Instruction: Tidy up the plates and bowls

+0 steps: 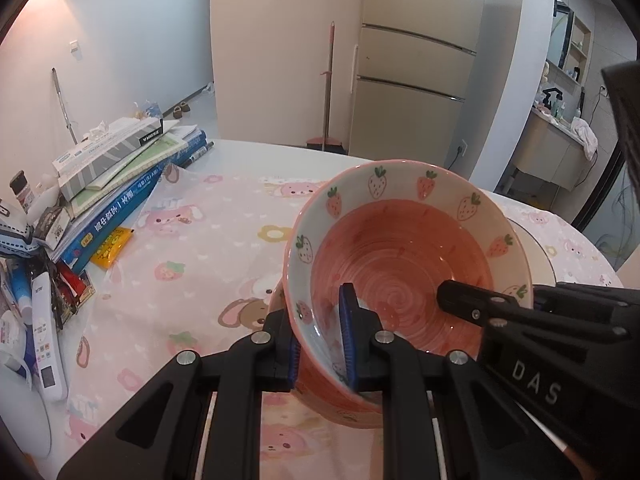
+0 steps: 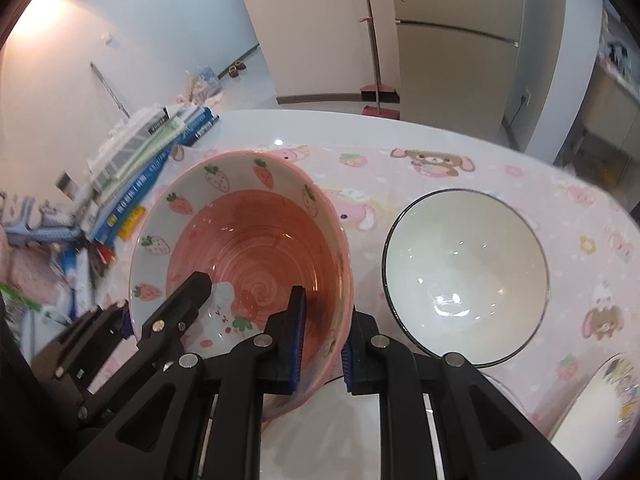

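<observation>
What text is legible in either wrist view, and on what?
"DAS": side of the right gripper, seen from the left wrist.
"ZEBRA": upside down, dark end of the striped box topping the book pile.
Blue book spine, yellow packet, white remote: print too small or blurred.

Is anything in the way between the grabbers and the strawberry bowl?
No. Both already hold the strawberry bowl: the left gripper and the right gripper each have jaws clamped over its wall, one inside, one outside. Nothing sits between.
</observation>
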The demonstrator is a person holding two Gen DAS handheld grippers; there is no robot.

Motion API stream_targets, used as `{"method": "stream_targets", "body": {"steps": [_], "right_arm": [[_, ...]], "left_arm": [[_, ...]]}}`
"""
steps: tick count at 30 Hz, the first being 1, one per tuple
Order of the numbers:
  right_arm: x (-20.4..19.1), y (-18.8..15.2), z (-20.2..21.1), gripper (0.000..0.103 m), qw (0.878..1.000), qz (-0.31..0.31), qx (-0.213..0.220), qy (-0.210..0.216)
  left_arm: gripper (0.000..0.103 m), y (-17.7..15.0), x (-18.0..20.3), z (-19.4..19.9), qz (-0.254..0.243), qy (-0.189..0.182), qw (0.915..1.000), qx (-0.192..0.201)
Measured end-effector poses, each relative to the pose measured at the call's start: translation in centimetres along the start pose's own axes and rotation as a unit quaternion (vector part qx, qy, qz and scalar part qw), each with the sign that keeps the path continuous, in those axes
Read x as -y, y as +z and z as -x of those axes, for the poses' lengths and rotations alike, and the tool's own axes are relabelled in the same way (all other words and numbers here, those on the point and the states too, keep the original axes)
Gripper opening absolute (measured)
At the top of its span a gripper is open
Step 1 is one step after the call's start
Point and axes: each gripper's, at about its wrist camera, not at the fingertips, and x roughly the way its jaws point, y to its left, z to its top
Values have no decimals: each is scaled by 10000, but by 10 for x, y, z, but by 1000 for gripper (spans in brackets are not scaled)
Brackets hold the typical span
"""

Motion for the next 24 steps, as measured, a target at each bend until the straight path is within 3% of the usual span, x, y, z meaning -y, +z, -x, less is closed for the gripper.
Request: {"method": "stream_targets", "body": {"steps": [9, 13, 20, 24], "right_arm": [[0, -1, 1, 17, 10000, 58, -38, -45], [-3, -1, 3, 17, 10000, 55, 8, -38], [-12, -3, 9, 17, 9997, 207, 101, -84], [-19, -4, 13, 17, 9989, 334, 235, -239]], "left_arm": [[16, -5, 7, -5, -263, 396, 9989, 10], [16, -3, 0, -3, -120, 264, 9996, -7], [16, -1, -4, 3, -112, 365, 9993, -34], [16, -4, 1, 5, -240, 704, 9972, 48]]}}
